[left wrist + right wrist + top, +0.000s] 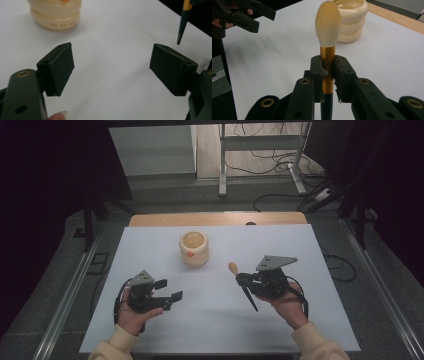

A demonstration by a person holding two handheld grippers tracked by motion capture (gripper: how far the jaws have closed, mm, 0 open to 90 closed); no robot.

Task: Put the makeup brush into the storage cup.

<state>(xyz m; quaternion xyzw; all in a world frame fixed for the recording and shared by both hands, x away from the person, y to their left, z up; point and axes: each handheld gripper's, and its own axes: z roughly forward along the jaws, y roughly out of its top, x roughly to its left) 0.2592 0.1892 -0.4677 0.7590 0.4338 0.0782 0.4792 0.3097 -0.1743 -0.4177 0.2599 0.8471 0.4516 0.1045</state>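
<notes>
A makeup brush (328, 50) with a cream bristle head, gold ferrule and dark handle is clamped in the right gripper (328, 75), whose jaws press on the ferrule from both sides. In the high view the brush (243, 285) hangs above the white table cover (215, 330), right of centre, its bristle tip pointing to about eleven o'clock and its handle trailing to about five o'clock. A cream ribbed pot (194, 248) stands on the cover at about ten o'clock from the brush, well apart from it. The left gripper (167, 290) sits at about eight o'clock from the pot, held in the person's left hand (135, 317), its jaws spread wide with nothing between them. The right hand (287, 305) holds the other gripper from below.
</notes>
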